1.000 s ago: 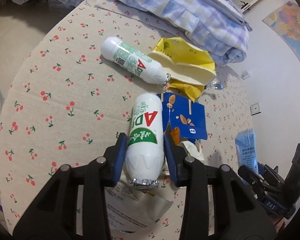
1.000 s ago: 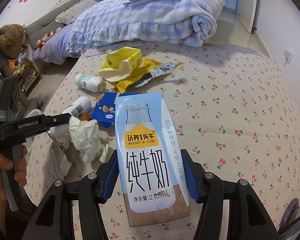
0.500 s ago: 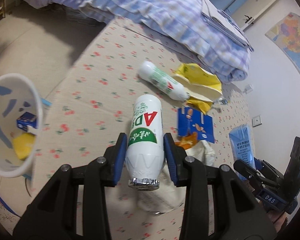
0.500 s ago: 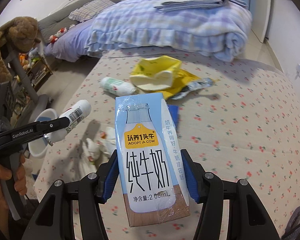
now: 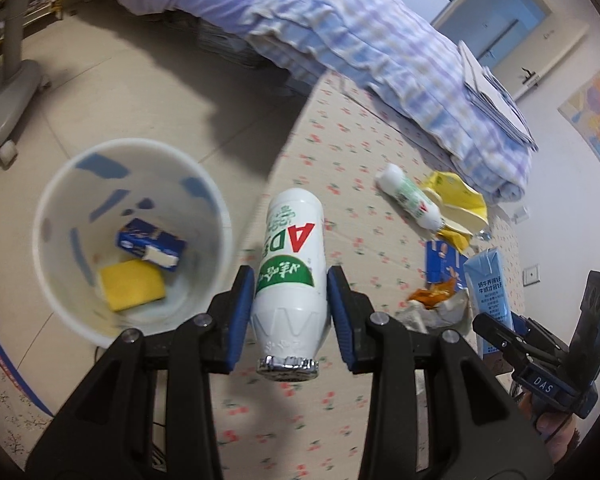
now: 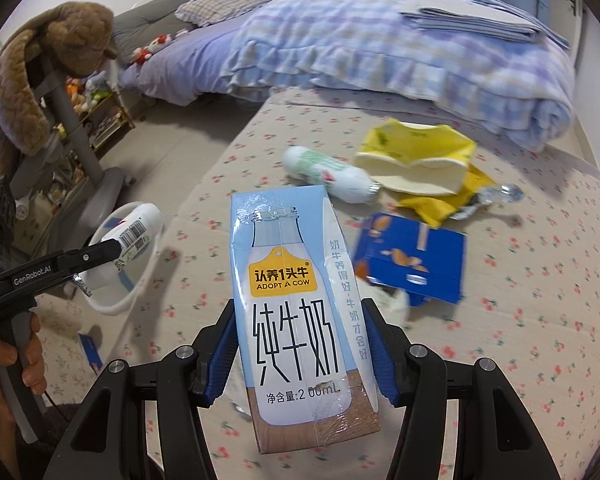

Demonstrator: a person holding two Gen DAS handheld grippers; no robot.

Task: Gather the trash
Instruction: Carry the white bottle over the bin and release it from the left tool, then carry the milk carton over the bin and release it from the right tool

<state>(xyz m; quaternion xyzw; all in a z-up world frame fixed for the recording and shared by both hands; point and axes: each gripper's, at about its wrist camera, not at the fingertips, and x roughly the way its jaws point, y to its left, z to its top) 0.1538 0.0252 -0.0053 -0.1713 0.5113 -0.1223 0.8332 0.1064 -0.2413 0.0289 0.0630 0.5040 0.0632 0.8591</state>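
My left gripper (image 5: 289, 312) is shut on a white AD drink bottle (image 5: 290, 264) and holds it in the air just right of a white waste bin (image 5: 60, 184) on the floor. The bin holds a blue carton (image 5: 152, 244) and a yellow piece (image 5: 132, 290). My right gripper (image 6: 300, 356) is shut on a light blue milk carton (image 6: 296, 320) above the cherry-print bed. It also shows in the left wrist view (image 5: 488, 292). On the bed lie a second white bottle (image 6: 328, 174), a yellow bag (image 6: 416, 160), a blue box (image 6: 416, 260) and crumpled paper (image 5: 436, 312).
A folded checked quilt (image 6: 380, 48) lies at the far end of the bed. A grey stand on wheels (image 5: 4, 92) is on the floor at the left, draped with a brown plush toy (image 6: 32, 80). A shelf with toys (image 6: 96, 112) stands behind it.
My left gripper has lifted the bottle off the bed and carried it left, so the bin has come into view close by. My right gripper has risen with the milk carton.
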